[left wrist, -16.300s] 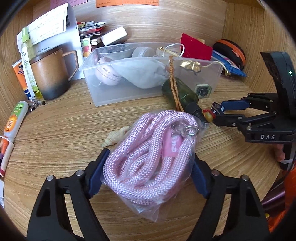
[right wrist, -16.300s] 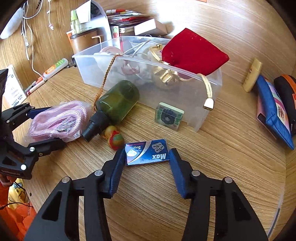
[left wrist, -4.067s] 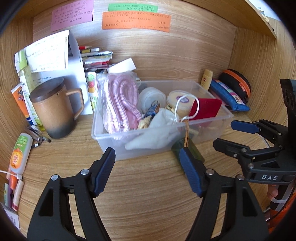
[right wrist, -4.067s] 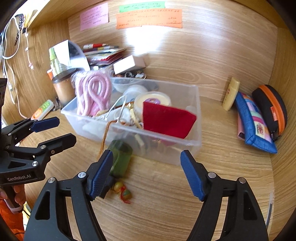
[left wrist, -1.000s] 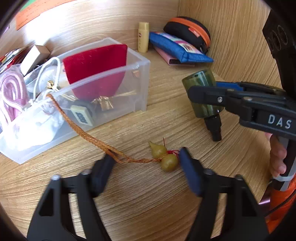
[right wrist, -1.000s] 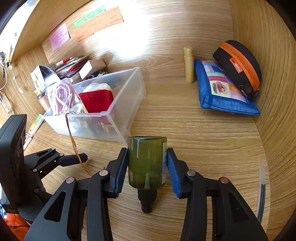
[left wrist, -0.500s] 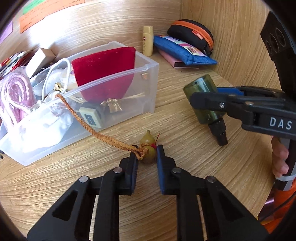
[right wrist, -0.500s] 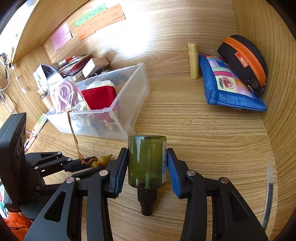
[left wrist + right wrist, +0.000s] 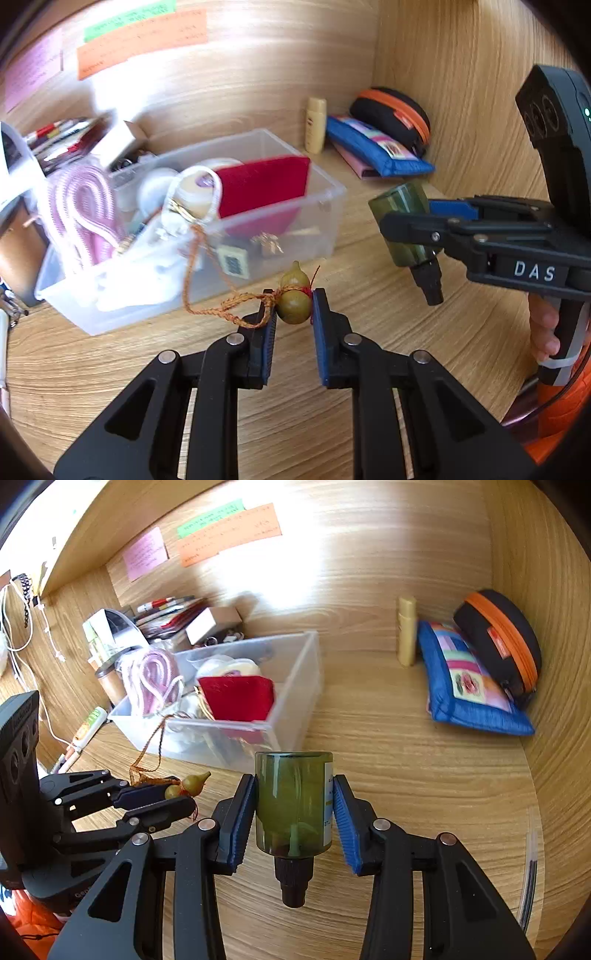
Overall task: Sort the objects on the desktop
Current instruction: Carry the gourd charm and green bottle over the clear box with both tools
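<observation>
Now the little gourd charm [image 9: 293, 303] has been pinched between the fingers of the left gripper [image 9: 293, 319] and lifted clear of the desk [image 9: 332, 424], its orange cord [image 9: 207, 273] trailing into the clear bin [image 9: 325, 195]. The green bottle [image 9: 293, 801] is clamped, cap down, by the right gripper [image 9: 293, 812]. Both appear bound for the bin.

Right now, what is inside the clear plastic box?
In the clear plastic box I see a pink rope, a red pouch, round white containers and a white cord loop. An orange braided cord hangs over its front wall. Items underneath are covered.
</observation>
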{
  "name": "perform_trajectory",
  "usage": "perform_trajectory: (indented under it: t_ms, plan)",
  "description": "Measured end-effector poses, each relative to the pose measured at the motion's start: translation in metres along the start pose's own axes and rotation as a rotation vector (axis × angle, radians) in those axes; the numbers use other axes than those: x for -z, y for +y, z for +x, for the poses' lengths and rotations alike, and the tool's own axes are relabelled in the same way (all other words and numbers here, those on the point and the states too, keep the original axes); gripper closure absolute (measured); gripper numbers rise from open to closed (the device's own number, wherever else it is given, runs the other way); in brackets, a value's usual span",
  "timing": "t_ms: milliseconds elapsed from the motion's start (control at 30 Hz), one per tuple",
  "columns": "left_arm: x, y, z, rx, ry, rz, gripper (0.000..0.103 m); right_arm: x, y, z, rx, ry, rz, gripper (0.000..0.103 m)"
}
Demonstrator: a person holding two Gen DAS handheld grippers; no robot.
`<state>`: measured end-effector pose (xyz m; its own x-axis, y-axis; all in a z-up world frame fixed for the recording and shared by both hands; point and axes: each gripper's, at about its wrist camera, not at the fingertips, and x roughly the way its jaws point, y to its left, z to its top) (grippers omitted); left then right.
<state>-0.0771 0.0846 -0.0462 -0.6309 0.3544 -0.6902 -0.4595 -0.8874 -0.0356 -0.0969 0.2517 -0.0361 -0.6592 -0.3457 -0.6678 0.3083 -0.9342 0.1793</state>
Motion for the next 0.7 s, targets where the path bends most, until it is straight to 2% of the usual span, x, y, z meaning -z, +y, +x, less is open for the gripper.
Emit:
perform_trajectory:
  t_ms: [700]
  plan:
    - [-0.019,0.06,-0.045,-0.074,-0.131,-0.075,0.085,-0.044,0.047,-0.014,-0.013,-0.094,-0.106,0.065]
